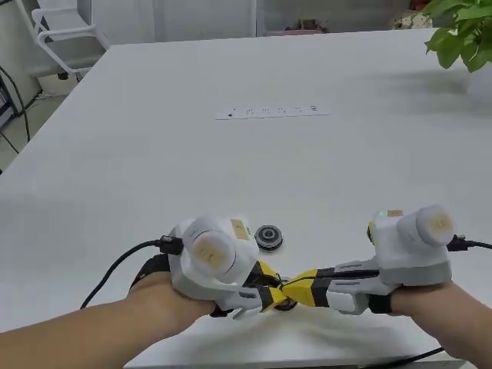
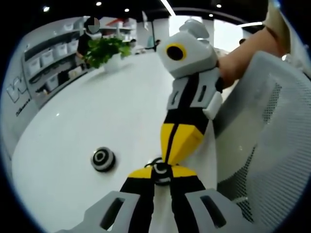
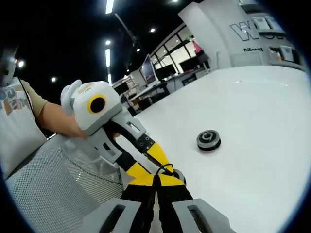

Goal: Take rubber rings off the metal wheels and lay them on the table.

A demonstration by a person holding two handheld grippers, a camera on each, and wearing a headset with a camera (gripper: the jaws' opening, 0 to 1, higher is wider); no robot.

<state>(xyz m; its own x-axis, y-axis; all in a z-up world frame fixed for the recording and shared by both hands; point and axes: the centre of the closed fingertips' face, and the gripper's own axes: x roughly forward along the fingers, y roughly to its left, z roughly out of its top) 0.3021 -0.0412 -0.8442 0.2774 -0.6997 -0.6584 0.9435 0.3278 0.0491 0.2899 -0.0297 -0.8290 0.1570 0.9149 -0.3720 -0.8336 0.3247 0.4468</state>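
Observation:
A small metal wheel [image 2: 160, 175] with a black rubber ring is held just above the white table [image 1: 231, 169] near its front edge. My left gripper [image 2: 160, 171] is shut on it. My right gripper [image 3: 155, 178] comes in from the opposite side, tip to tip with the left, and is shut on the thin black ring [image 3: 164, 168] at the wheel's edge. In the head view the left gripper [image 1: 269, 290] and right gripper [image 1: 301, 286] meet over that wheel [image 1: 285, 304]. A second wheel [image 1: 268, 237] with its black ring lies flat on the table just beyond them.
A flush socket strip [image 1: 270, 111] sits in the table's middle. A potted plant [image 1: 461, 34] stands at the far right corner, a white chair [image 1: 58, 31] beyond the far left. A grey mesh chair [image 2: 262, 131] is close behind the table's front edge.

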